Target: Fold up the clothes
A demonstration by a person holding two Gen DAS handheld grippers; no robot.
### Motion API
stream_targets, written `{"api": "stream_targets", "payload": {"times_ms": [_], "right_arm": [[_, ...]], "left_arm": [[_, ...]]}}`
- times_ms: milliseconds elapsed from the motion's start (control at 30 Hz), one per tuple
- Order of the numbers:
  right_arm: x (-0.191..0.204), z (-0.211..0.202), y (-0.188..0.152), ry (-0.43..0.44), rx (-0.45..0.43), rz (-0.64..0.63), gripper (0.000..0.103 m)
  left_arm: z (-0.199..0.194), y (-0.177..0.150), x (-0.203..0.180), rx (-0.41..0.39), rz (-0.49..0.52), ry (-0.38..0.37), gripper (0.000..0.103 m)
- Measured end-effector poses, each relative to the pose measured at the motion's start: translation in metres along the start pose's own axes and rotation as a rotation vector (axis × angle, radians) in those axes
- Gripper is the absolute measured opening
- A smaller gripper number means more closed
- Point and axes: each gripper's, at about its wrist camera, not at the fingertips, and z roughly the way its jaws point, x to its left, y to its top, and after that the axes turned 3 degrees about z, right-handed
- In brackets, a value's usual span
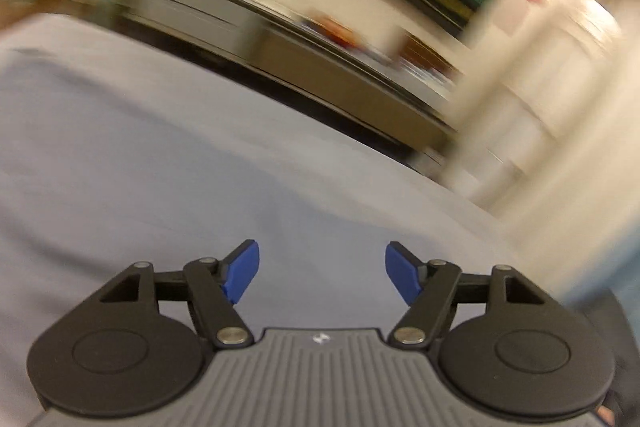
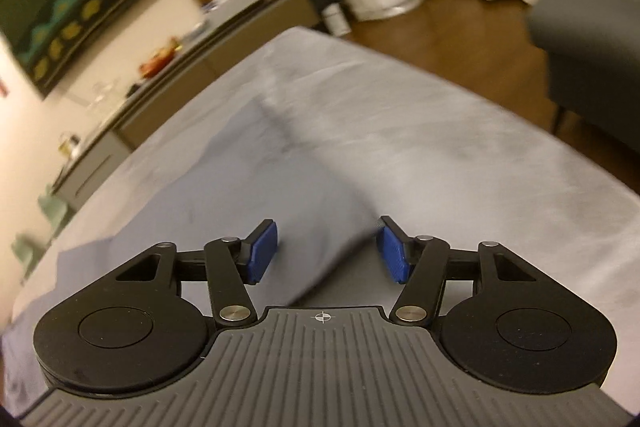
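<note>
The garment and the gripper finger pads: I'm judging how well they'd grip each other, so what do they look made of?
Garment: soft, matte blue-grey woven cloth, seemingly cotton; it creases and drapes limply. Finger pads: blue, ribbed, matte; likely rubber or plastic, which one is unclear.

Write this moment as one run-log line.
left gripper: open, empty | right gripper: open, empty | cloth: flat on bed

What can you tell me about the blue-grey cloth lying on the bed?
The blue-grey cloth is a soft, plain fabric piece, slightly darker than the pale sheet it lies on. It is spread mostly flat with mild wrinkles and a ridge along its right side. Its near edge reaches between the open right tongs, which are not pinching it.
</note>
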Motion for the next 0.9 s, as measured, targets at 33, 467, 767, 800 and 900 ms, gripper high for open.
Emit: {"api": "stream_targets", "payload": {"times_ms": [33,467,767,800,900], "right_arm": [[0.007,0.004,-0.003,0.004,0.002,-0.026,0.032],[0.124,-0.031,-0.087,-0.144,-0.327,-0.798,0.007],[0.123,-0.051,-0.095,0.061,-0.333,-0.833,0.035],[0.120,-0.058,-0.092,0.135,-0.306,-0.800,0.054],[0.113,-0.072,-0.080,0.354,-0.200,-0.673,0.059]], "left_arm": [[0.022,0.000,-0.031,0.045,0.029,-0.046,0.077],[0.257,-0.058,-0.344,0.393,0.481,-0.121,0.082],[0.250,-0.070,-0.263,0.356,0.384,-0.032,0.013],[0.241,-0.067,-0.245,0.343,0.328,-0.049,0.014],[0.220,-0.074,-0.188,0.342,0.214,-0.021,0.037]]}}
